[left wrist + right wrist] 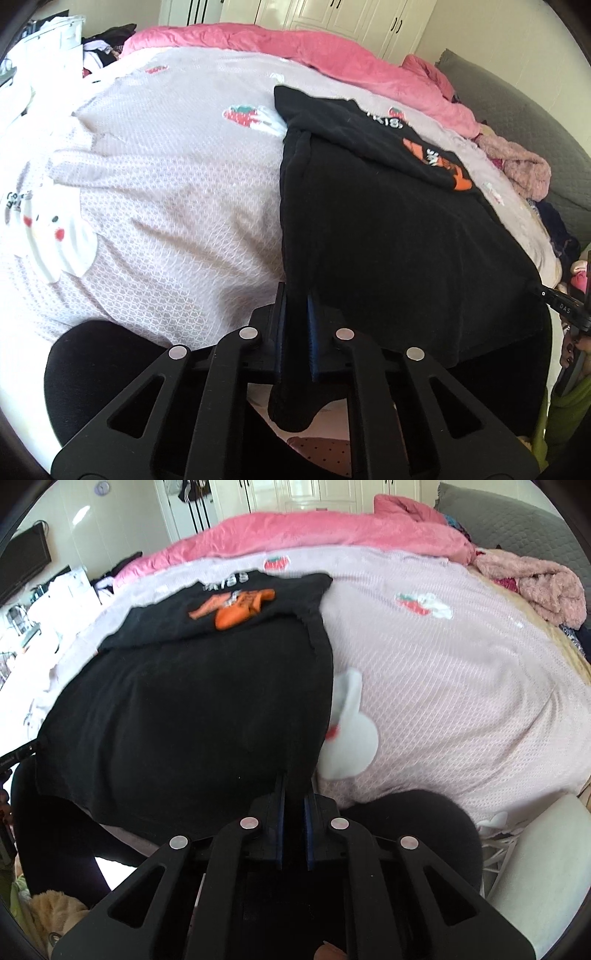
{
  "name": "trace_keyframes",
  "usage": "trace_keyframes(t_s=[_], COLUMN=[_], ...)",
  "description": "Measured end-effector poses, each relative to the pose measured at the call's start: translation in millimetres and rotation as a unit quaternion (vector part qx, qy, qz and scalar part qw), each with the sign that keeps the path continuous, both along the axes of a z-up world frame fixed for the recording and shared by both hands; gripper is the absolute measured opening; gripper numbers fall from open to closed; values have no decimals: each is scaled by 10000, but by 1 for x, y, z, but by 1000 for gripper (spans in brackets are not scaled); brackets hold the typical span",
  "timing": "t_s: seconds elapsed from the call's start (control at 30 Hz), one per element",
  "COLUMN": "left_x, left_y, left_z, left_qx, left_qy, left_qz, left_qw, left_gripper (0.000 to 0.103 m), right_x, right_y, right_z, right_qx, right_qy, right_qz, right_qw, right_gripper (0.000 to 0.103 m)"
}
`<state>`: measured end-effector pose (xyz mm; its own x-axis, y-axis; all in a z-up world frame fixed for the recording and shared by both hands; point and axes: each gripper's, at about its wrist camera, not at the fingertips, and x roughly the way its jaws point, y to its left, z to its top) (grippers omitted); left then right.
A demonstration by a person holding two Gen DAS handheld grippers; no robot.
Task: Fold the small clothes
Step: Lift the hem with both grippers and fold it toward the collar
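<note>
Black cotton fills the space ahead of both my claws: the black shirt (388,229) lies spread on the bed (166,192), its orange print (236,609) at the far end, away from me. My left claw (297,295) is clamped on the shirt's near left corner, cloth bunched between the pads and hanging below them. My right claw (294,786) is clamped on the near right corner. A white sock (349,734) lies just right of that claw, touching the shirt's edge.
</note>
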<state>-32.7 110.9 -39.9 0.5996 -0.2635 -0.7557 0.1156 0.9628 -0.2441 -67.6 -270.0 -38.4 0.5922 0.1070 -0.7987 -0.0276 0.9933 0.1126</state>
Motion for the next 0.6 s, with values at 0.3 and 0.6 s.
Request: trace_keyframes(t_s=[0.3, 0.6], left_x=[3, 31], left_y=[-7, 0], left_z=[35, 58], left_qx=[5, -80], left_qy=[-496, -789], left_qz=[-53, 121], left_qw=[9988, 9968], left_gripper=[4, 4], right_x=[-2, 20], right_y=[-11, -16], right_z=[31, 57], right_qx=[249, 323], right_qy=[-576, -1061], right_qz=[-212, -347], right_qw=[9978, 9932], right_gripper=[7, 7])
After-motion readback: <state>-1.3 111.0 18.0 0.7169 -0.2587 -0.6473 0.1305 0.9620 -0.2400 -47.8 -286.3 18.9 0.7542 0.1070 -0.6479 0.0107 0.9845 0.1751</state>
